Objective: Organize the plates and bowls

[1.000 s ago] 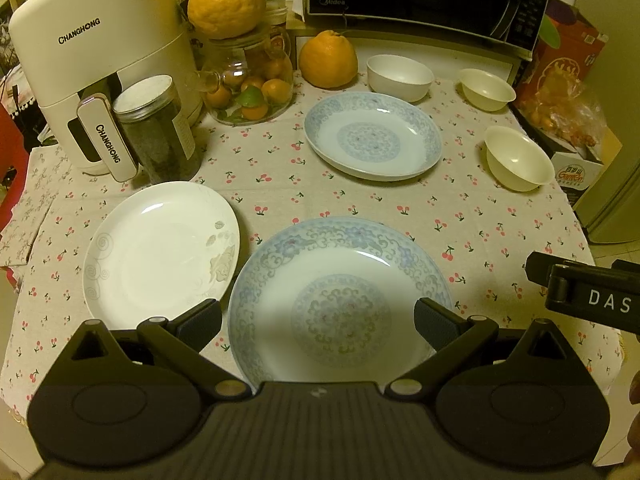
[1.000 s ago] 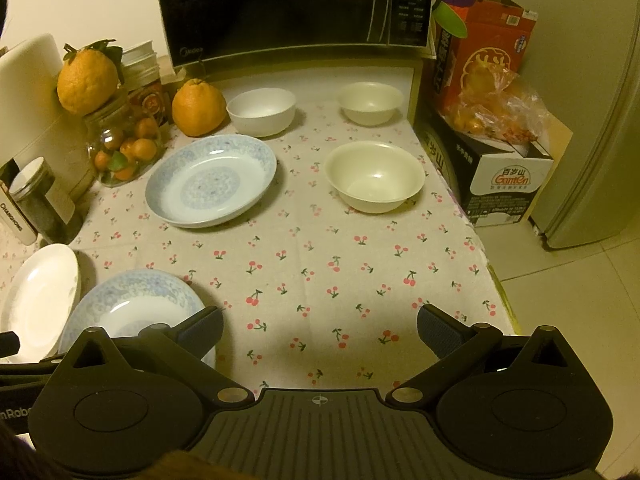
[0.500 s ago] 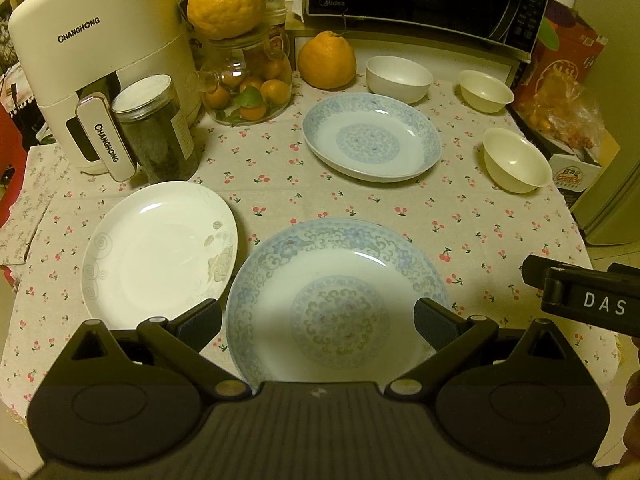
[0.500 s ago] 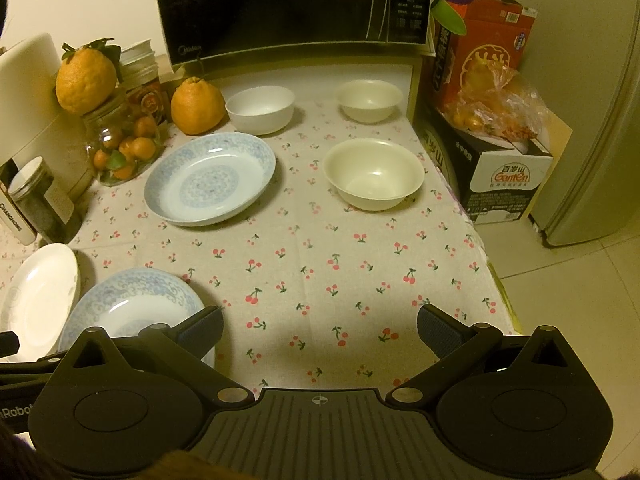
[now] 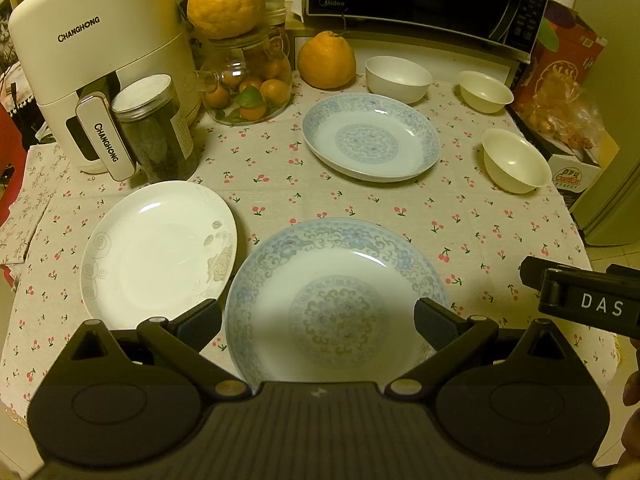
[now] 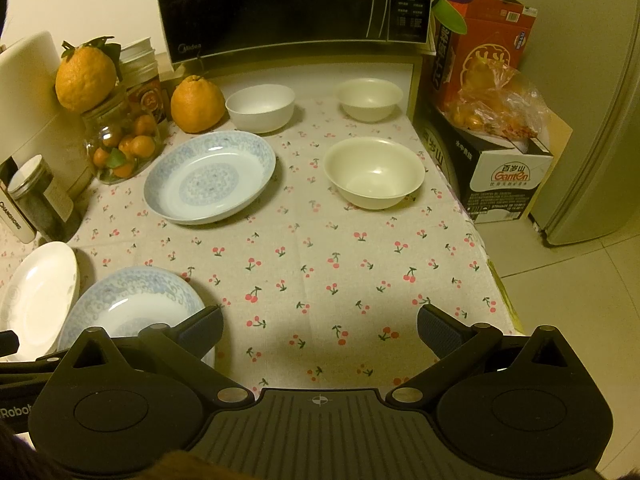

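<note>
A blue-patterned plate (image 5: 336,300) lies at the table's front, with my open left gripper (image 5: 318,322) hovering over its near rim. A plain white plate (image 5: 156,252) sits to its left. A second blue-patterned plate (image 5: 370,136) (image 6: 210,176) lies farther back. Three bowls stand behind and to the right: a white bowl (image 6: 260,107), a small cream bowl (image 6: 369,99) and a larger cream bowl (image 6: 374,172). My right gripper (image 6: 320,330) hangs open over bare tablecloth, empty, with the near blue plate (image 6: 132,304) at its left finger.
A white air fryer (image 5: 96,60), a dark jar (image 5: 156,128) and a glass jar of oranges (image 5: 248,80) crowd the back left. A large orange (image 5: 326,60) and a microwave (image 6: 288,4) stand at the back. Boxes (image 6: 492,128) and a fridge door line the right edge.
Both views have shifted only slightly; the right gripper has crept a little forward over the cloth. No dish has moved and both grippers stay open.
</note>
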`<act>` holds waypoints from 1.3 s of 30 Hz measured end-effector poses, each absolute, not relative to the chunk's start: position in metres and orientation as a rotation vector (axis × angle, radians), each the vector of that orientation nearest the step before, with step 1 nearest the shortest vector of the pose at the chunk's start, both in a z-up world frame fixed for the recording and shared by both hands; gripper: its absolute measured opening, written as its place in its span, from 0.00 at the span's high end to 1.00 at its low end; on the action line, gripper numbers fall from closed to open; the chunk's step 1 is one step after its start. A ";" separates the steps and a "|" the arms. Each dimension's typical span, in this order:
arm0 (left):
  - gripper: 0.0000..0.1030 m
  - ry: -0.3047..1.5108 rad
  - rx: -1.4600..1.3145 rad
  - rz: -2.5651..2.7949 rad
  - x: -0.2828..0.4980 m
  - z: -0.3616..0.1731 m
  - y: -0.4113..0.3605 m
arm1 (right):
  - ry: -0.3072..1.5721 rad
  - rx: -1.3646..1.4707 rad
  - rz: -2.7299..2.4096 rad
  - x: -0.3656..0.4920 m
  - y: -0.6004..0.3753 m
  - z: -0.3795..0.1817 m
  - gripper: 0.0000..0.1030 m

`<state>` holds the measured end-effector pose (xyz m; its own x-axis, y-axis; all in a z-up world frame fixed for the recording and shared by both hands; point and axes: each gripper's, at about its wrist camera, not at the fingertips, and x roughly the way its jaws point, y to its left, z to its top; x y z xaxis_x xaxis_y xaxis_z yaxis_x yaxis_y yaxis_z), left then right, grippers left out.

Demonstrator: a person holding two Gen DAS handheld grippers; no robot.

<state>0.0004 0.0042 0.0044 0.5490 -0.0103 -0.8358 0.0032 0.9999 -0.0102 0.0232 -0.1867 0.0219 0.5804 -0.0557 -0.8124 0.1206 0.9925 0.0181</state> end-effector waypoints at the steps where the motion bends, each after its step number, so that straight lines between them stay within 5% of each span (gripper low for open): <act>1: 0.00 0.990 -0.007 -0.008 0.001 0.004 0.004 | 0.946 0.074 -0.103 0.023 -0.187 0.022 0.00; 39: 0.00 0.965 -0.011 -0.025 0.004 0.007 0.008 | 0.947 0.070 -0.090 0.028 -0.184 0.027 0.00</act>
